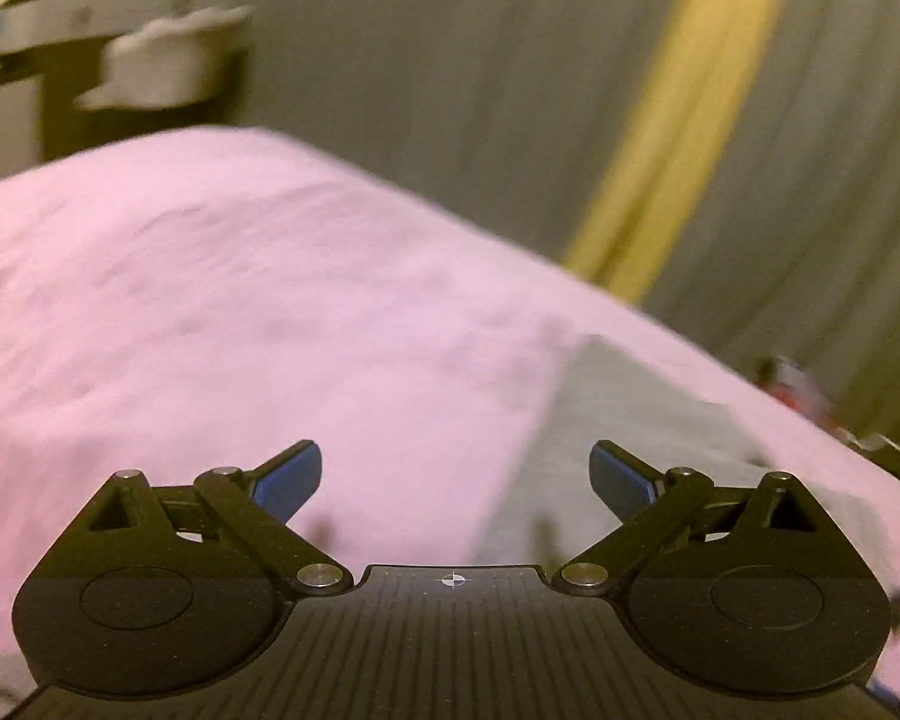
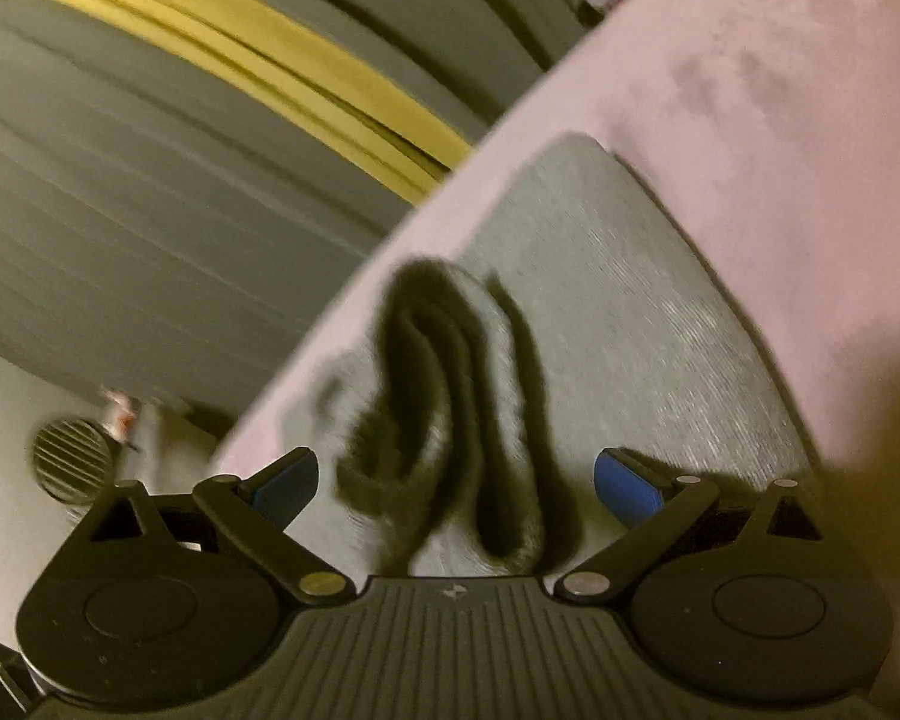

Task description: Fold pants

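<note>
The grey pants (image 2: pixel 618 324) lie on a pink sheet (image 2: pixel 780 120), with a bunched, folded-over part (image 2: pixel 450 396) standing up just ahead of my right gripper (image 2: pixel 456 480). That gripper is open, its blue pads either side of the bunched fabric and not touching it. In the left wrist view the pants (image 1: pixel 618 420) show as a flat grey patch at right on the pink sheet (image 1: pixel 210 300). My left gripper (image 1: pixel 455 474) is open and empty above the sheet, at the pants' left edge. Both views are motion-blurred.
Grey curtains with a yellow stripe (image 1: pixel 684 120) hang behind the bed. A shelf with blurred items (image 1: pixel 120 42) stands at back left. A round vent (image 2: pixel 69 459) shows on a pale wall beyond the bed edge. Small clutter (image 1: pixel 810 396) lies at the bed's right.
</note>
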`<state>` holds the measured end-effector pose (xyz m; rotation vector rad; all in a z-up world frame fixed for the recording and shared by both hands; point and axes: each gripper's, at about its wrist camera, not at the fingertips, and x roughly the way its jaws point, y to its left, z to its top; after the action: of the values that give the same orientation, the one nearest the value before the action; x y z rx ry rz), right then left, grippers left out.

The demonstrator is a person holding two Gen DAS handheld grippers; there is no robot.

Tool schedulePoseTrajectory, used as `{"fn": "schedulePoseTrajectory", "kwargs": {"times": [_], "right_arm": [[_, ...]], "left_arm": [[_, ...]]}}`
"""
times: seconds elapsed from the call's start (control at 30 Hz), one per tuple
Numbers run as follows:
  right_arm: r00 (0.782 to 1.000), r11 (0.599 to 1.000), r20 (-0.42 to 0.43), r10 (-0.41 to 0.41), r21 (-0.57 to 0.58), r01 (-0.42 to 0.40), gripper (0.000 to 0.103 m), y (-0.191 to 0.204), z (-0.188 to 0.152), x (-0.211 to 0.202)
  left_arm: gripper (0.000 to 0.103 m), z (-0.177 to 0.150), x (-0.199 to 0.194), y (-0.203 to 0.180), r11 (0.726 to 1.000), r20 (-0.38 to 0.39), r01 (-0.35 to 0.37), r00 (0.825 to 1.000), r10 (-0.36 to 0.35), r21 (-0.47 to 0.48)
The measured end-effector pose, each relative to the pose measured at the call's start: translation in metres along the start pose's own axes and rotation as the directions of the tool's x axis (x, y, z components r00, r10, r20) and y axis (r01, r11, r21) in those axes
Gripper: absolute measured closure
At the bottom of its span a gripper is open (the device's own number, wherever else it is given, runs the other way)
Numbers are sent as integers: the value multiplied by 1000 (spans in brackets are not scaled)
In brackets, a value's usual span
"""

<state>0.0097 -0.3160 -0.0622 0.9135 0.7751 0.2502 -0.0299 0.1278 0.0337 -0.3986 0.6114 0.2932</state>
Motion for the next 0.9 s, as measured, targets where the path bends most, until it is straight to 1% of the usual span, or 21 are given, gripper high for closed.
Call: {"fn": "schedulePoseTrajectory", "kwargs": {"times": [0.03,0.1,0.13,0.2,0.27,0.3,0.33,0.37,0.4,0.47,0.5,0.6,0.63,0.67,0.7,0.73,0.77,0.8,0.83,0.87,0.9], "right_arm": [[1000,1000,-16,-25,-19,24,4,3,-2,5],[999,998,-40,-35,-46,33,4,9,-4,12],[998,998,-65,-28,-59,24,4,13,-5,17],[993,996,-115,-28,-86,18,4,22,-6,30],[991,992,-131,-40,-123,24,4,31,-6,42],[991,993,-134,-30,-120,14,6,32,-4,46],[991,995,-134,-13,-97,0,12,32,-4,48],[992,998,-128,14,-61,-22,42,30,-3,48],[991,998,-125,39,-33,-44,50,28,-2,48],[991,998,-117,60,19,-58,49,21,-2,49],[991,998,-118,60,34,-57,44,18,-3,50],[989,994,-131,70,93,-58,34,13,-3,55],[989,993,-126,71,105,-58,34,16,-3,57],[990,993,-126,62,104,-49,49,21,-3,59],[991,996,-129,40,84,-29,53,29,-3,62],[992,999,-126,8,43,-3,55,40,-1,64],[993,1000,-117,-4,-3,4,57,53,1,60],[994,999,-109,18,-34,-22,58,65,4,55],[993,997,-95,63,-48,-68,58,79,7,49],[989,990,-75,127,-47,-131,59,92,11,39],[978,977,-49,204,-45,-206,59,101,15,29]], "left_arm": [[3,0,7,6,999,-20,-3,1000,2,-33],[3,3,22,12,994,-82,13,996,-22,-104],[3,4,26,13,993,-85,17,996,-27,-119],[3,3,28,14,993,-66,16,998,-23,-114],[3,-2,27,15,993,-66,27,997,-34,-113],[3,-6,31,14,993,-67,31,997,-39,-116],[3,-7,29,13,992,-67,28,997,-36,-121],[3,-7,29,15,991,-64,22,997,-31,-132],[3,-8,27,12,990,-61,22,998,-31,-143],[3,-7,27,15,986,-46,30,998,-38,-166],[3,-7,25,15,985,-38,31,999,-38,-171],[3,-7,29,12,986,-30,21,999,-27,-168],[3,-7,29,12,986,-25,18,999,-22,-166],[3,-7,28,12,986,-18,15,1000,-19,-169],[3,-8,28,13,984,-11,13,1000,-16,-175],[3,-8,27,14,983,-4,12,1000,-13,-183],[3,-8,26,15,981,4,12,1000,-11,-192],[3,-8,24,16,979,12,13,1000,-11,-203],[3,-8,23,18,977,18,16,1000,-12,-213],[3,-8,22,19,975,21,18,1000,-14,-220],[3,-8,21,20,974,22,20,1000,-16,-226]]}}
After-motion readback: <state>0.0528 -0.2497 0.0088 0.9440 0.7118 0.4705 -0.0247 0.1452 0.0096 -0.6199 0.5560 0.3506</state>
